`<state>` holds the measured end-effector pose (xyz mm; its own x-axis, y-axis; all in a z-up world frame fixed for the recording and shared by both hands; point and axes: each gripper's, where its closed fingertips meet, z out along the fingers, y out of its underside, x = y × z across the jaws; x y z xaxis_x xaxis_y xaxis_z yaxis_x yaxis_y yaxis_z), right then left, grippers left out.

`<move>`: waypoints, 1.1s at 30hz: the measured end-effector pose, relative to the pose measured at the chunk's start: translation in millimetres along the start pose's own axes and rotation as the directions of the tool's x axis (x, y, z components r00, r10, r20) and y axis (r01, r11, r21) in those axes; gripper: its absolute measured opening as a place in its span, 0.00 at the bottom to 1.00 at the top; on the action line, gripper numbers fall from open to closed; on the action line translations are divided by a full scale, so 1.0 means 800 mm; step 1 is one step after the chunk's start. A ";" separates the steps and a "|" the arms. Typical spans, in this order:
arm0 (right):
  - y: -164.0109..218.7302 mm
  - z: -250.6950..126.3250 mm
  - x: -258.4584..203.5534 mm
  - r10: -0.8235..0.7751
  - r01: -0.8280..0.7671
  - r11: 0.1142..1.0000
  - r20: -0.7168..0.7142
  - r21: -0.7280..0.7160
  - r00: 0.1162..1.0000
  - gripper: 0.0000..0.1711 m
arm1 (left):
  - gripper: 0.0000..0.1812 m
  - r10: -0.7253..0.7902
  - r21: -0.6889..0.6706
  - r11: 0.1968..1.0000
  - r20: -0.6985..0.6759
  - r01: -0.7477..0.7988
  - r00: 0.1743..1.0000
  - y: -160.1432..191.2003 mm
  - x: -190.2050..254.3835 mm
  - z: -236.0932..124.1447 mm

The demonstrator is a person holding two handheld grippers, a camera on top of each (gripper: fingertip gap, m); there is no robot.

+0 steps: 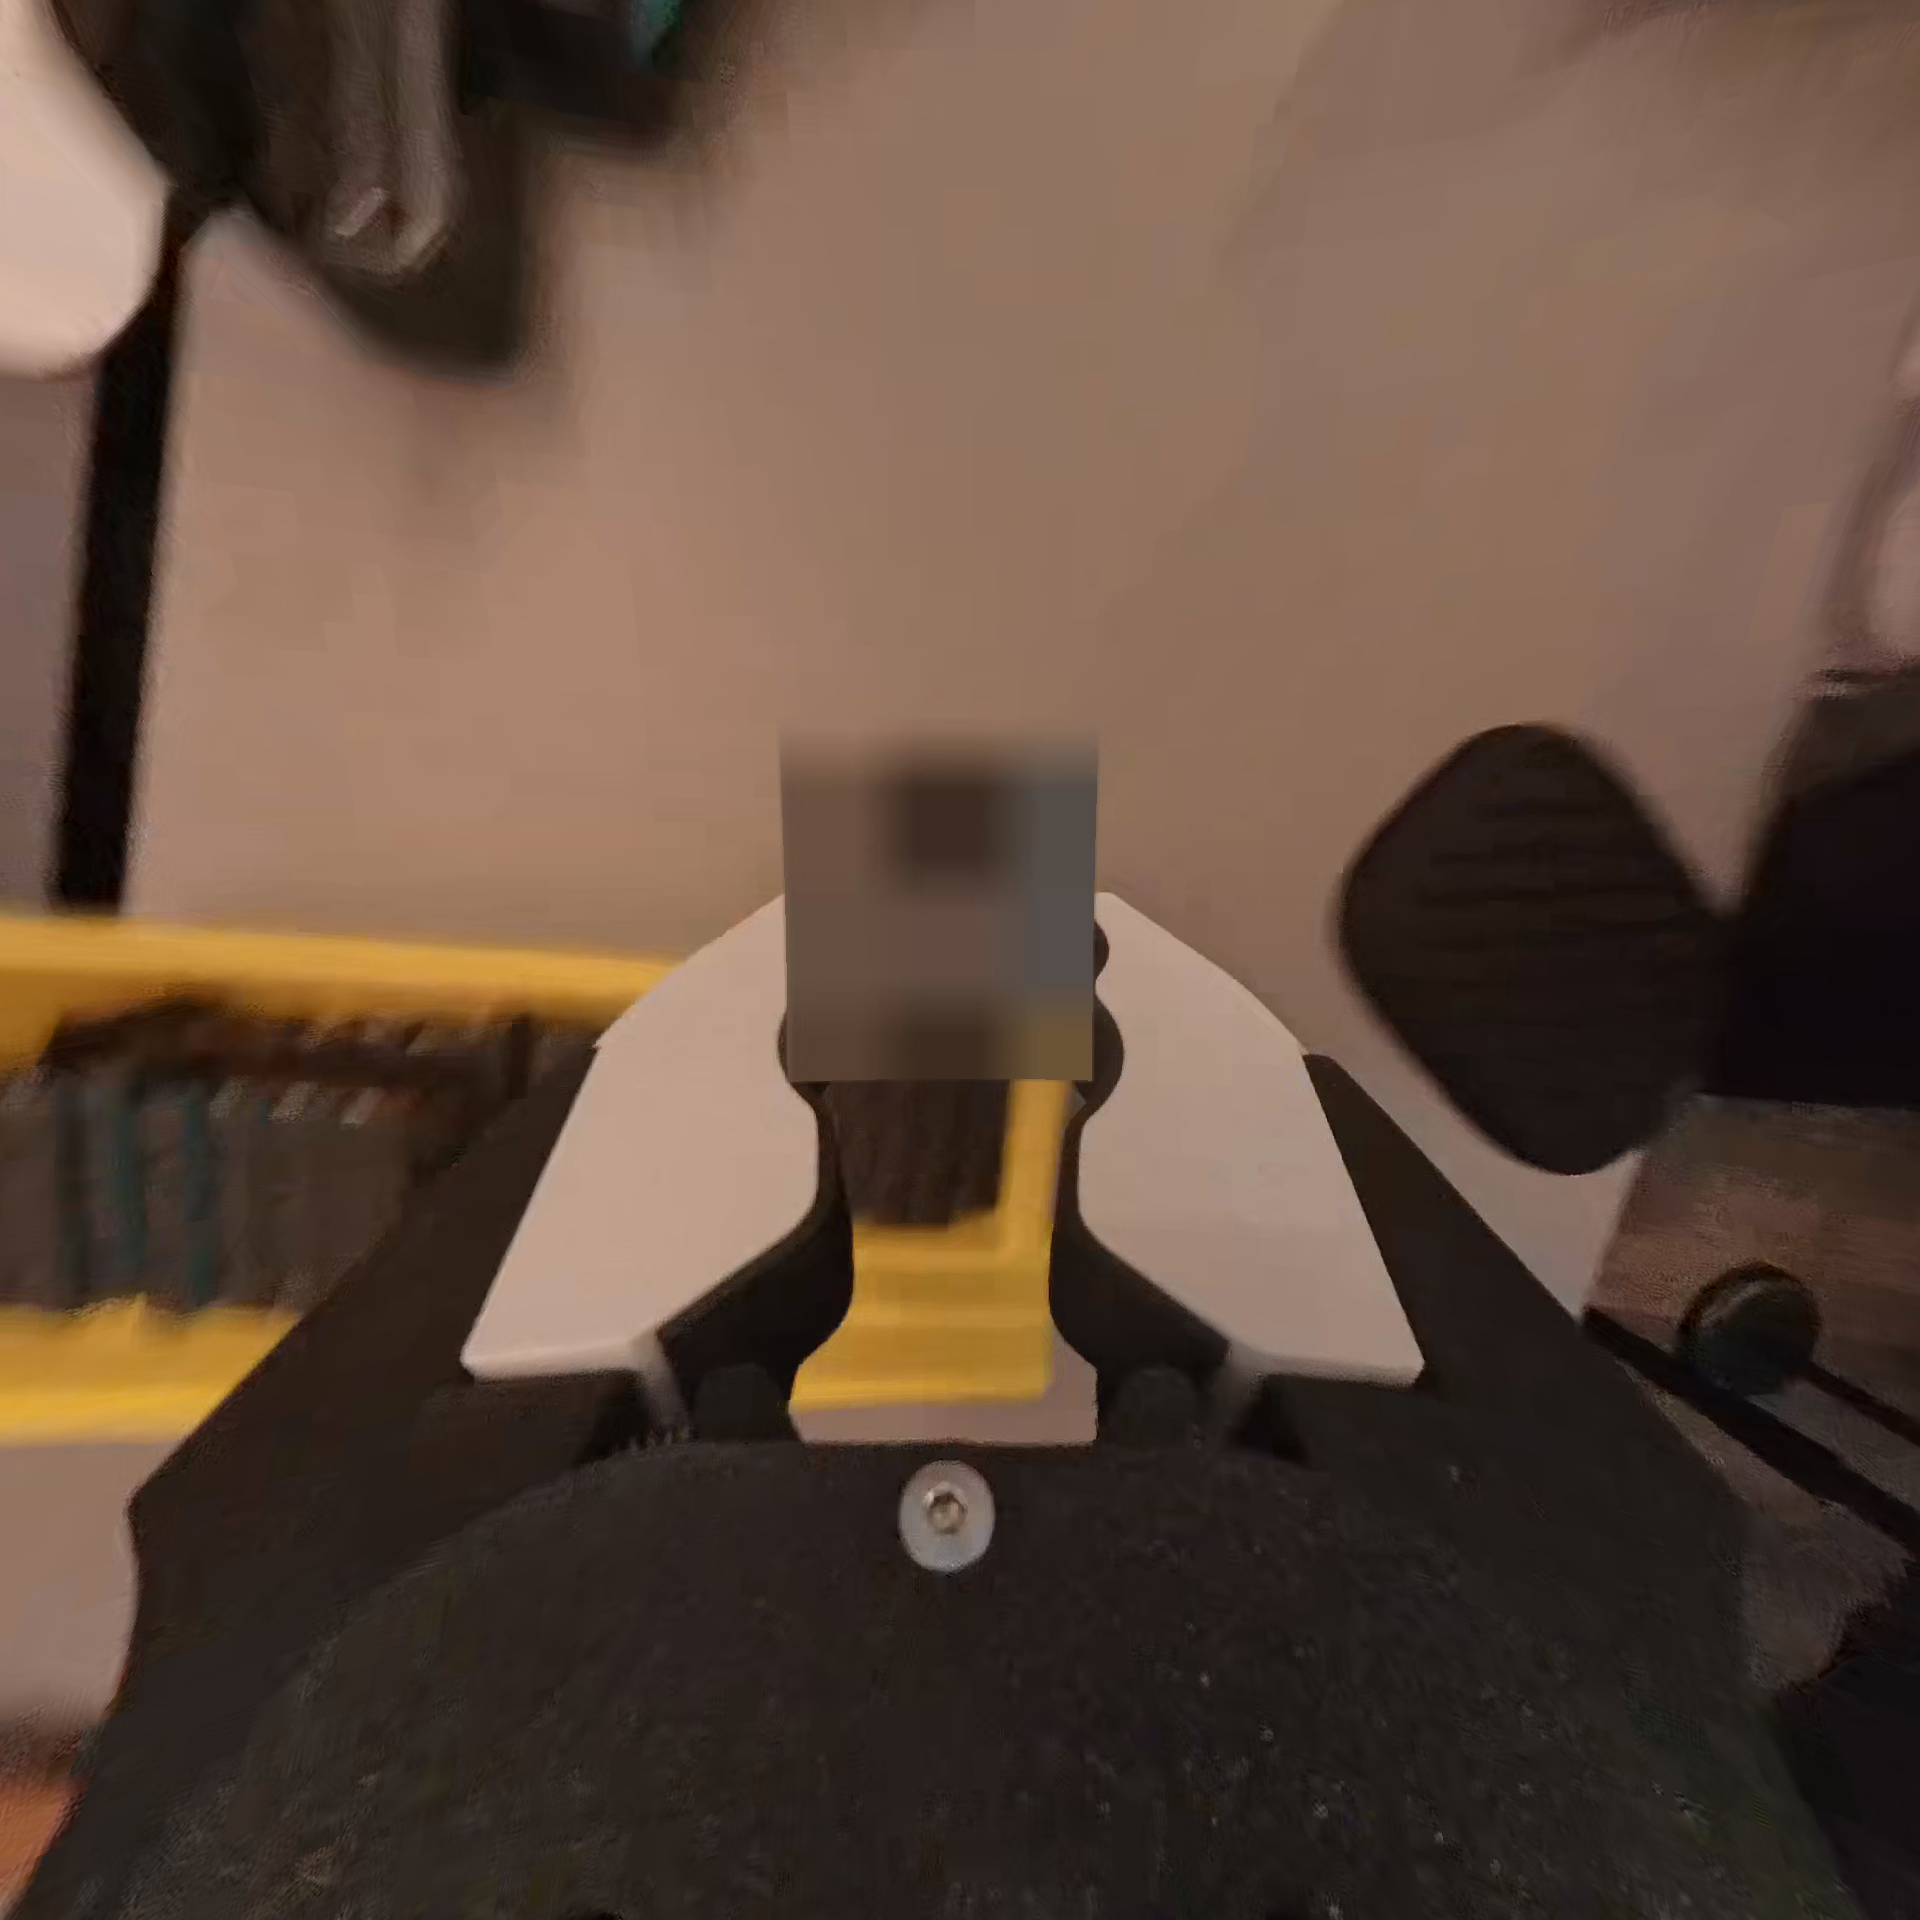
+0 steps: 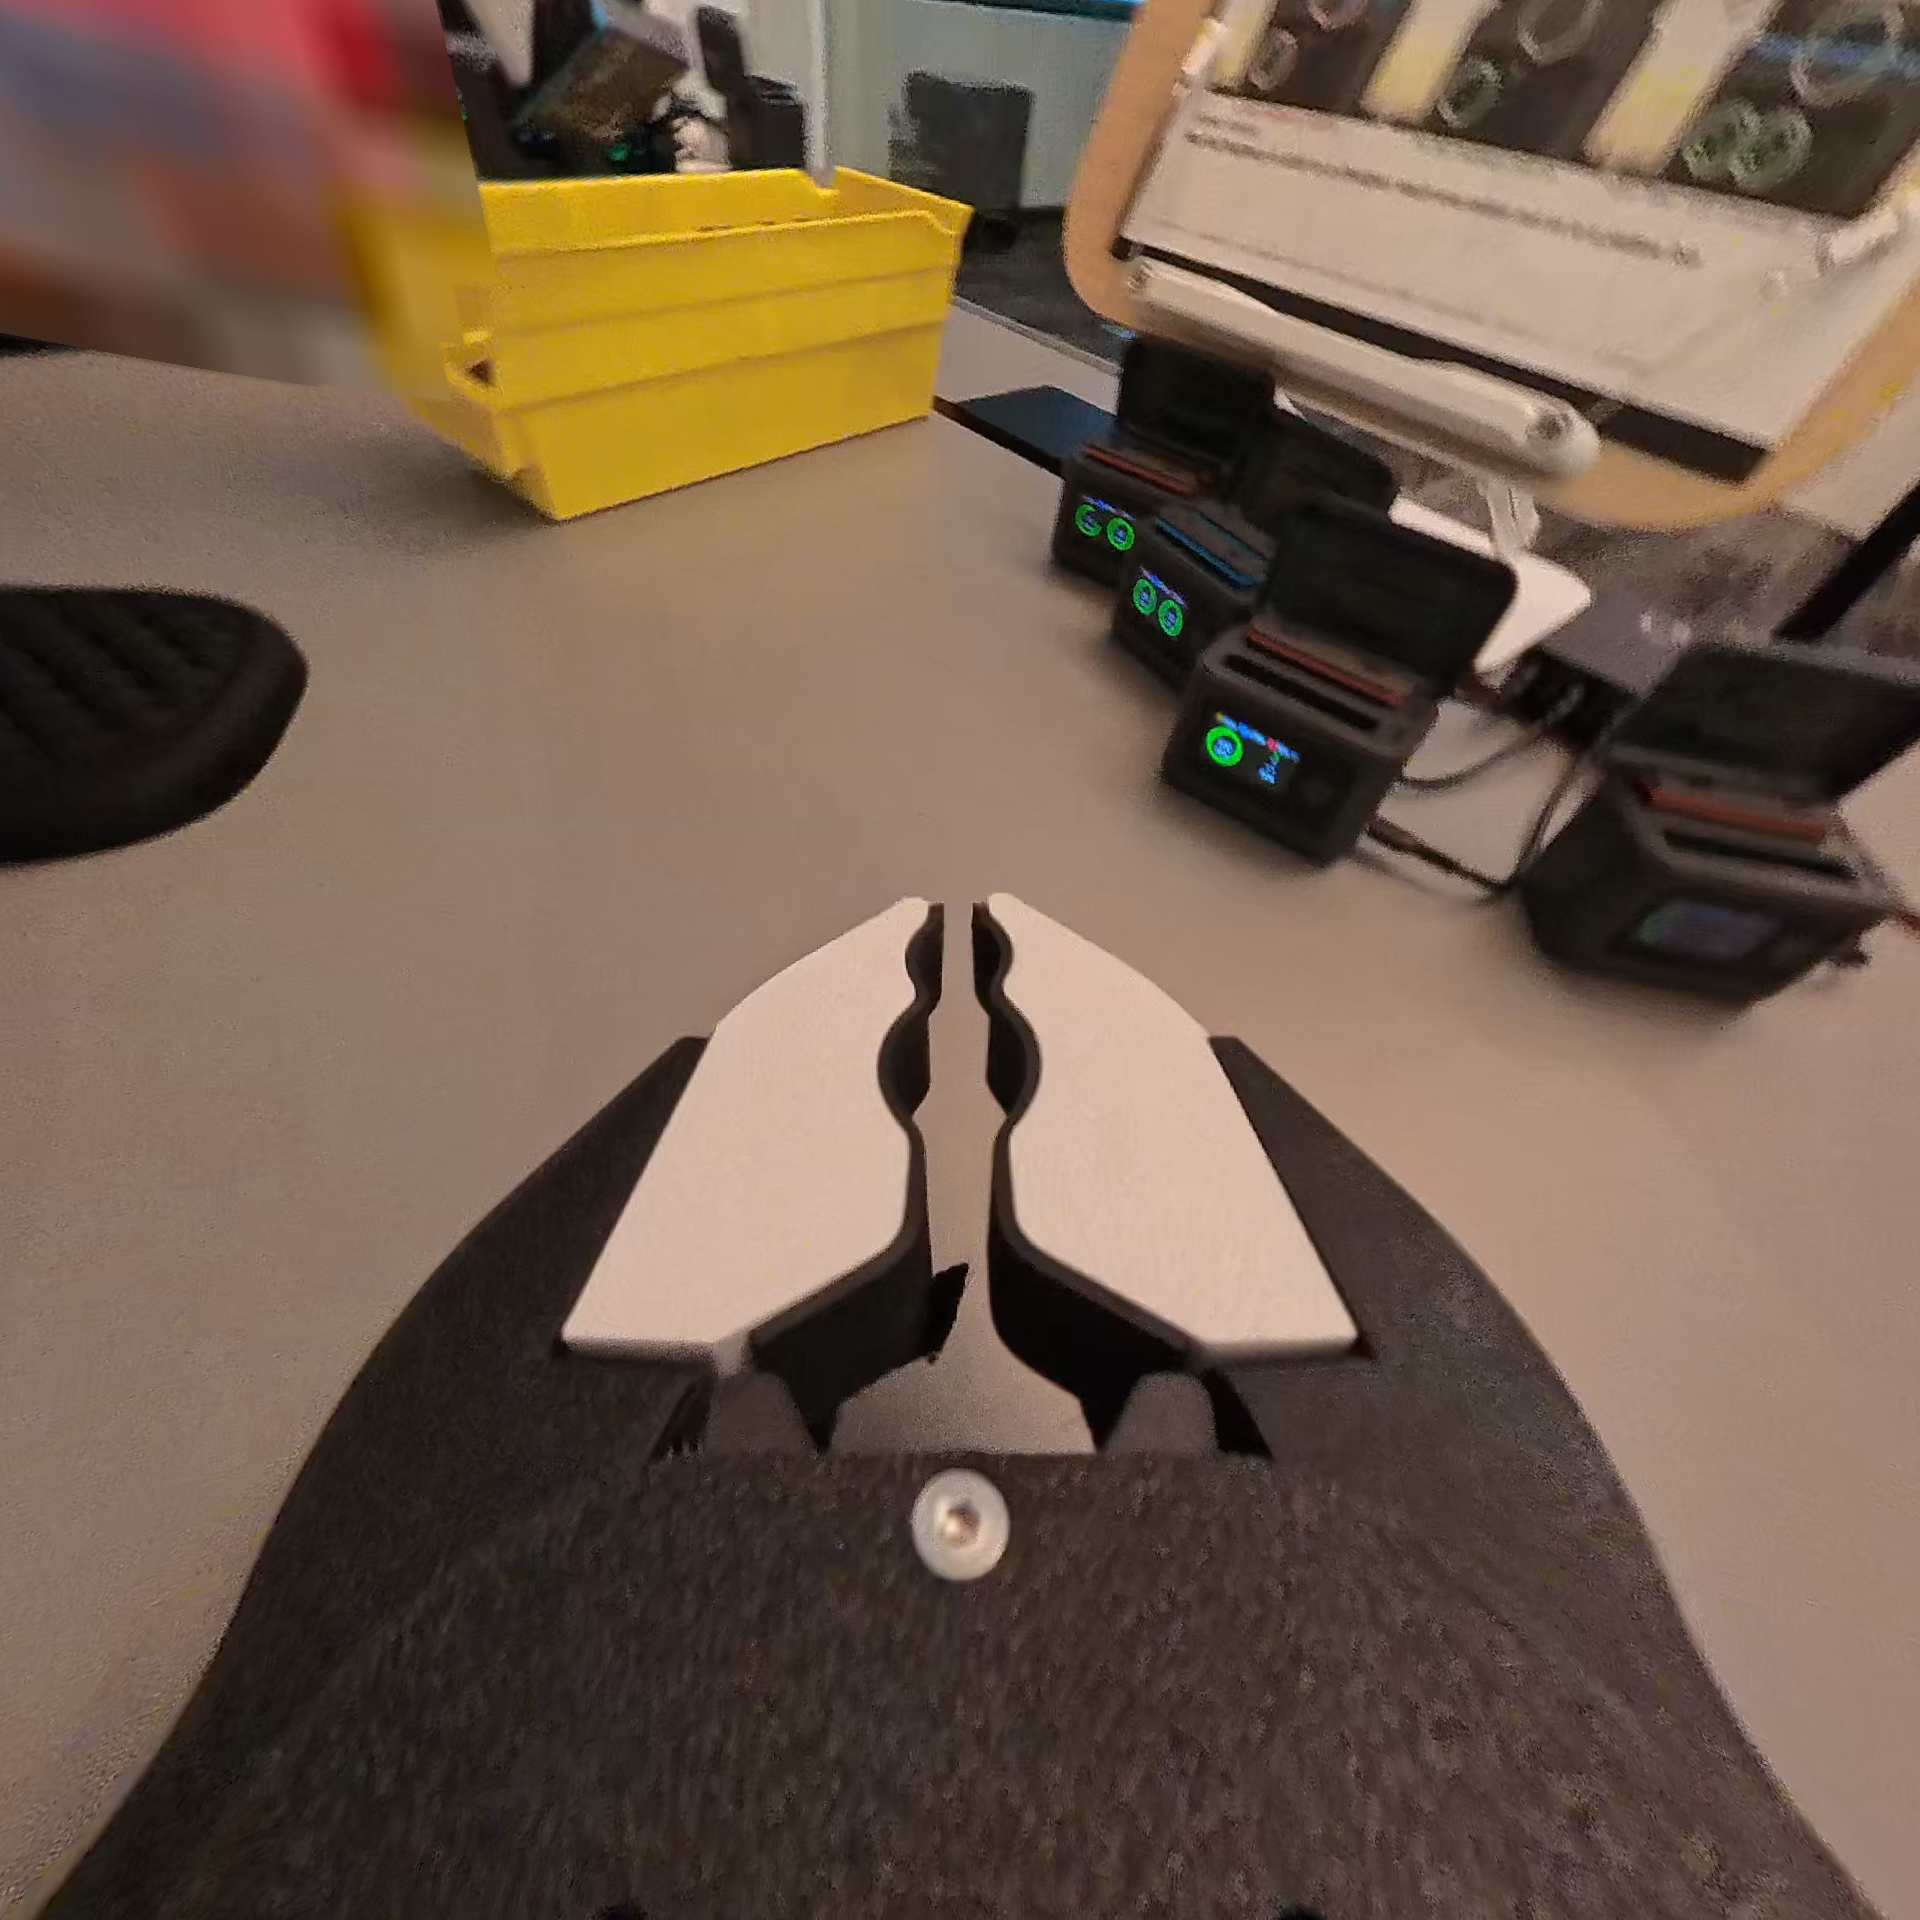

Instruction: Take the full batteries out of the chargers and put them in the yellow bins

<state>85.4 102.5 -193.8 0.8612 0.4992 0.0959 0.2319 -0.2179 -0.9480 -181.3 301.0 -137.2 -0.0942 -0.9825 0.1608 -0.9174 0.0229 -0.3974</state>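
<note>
In the left wrist view my left gripper (image 1: 940,935) is shut on a dark grey battery (image 1: 935,935), mostly covered by a blur patch. It holds the battery upright above the near right corner of a yellow bin (image 1: 312,961) that holds several dark batteries (image 1: 208,1174). In the right wrist view my right gripper (image 2: 958,914) hangs over the grey table (image 2: 623,779) with nothing between its fingers, which stand a narrow slit apart. Several black chargers with lit green rings stand to its right, the nearest (image 2: 1299,748) with its lid up. Stacked yellow bins (image 2: 707,332) stand at the back left.
A dark charger (image 2: 1714,894) with cables (image 2: 1455,831) sits at the far right. A white stand with a tan-framed panel (image 2: 1455,260) rises behind the chargers. A black padded part of the other gripper shows in each view (image 1: 1527,945) (image 2: 125,717). There is about 35 cm between the tips of the two grippers.
</note>
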 end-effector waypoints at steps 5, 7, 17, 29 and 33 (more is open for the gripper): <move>-0.031 -0.008 -0.036 -0.294 0.287 0.955 0.105 0.077 0.950 0.05 | 0.23 0.232 0.113 0.972 -0.325 -0.206 0.917 -0.086 0.128 0.060; -0.043 -0.013 -0.062 -0.426 0.407 0.904 0.182 0.133 0.886 0.06 | 0.24 0.292 0.115 0.956 -0.437 -0.269 0.851 -0.110 0.168 0.094; -0.036 -0.006 -0.107 -0.700 0.695 0.705 0.303 0.142 0.647 0.09 | 0.24 0.431 0.116 0.859 -0.690 -0.499 0.582 -0.194 0.278 0.193; 0.001 0.002 -0.018 -0.352 0.374 0.926 0.232 -0.056 0.907 0.06 | 0.18 0.523 0.353 0.773 0.113 -0.527 0.845 -0.264 0.210 0.168; 0.002 0.005 -0.010 -0.289 0.309 0.949 0.224 -0.060 0.931 0.06 | 0.17 0.502 0.265 0.780 0.276 -0.567 0.820 -0.268 0.206 0.188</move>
<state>76.9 101.8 -197.8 0.6331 0.7157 0.2949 0.5134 -0.1032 -0.8519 57.6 106.3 -161.2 -0.4305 -0.8450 -0.3172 -0.5594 0.5256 -0.6409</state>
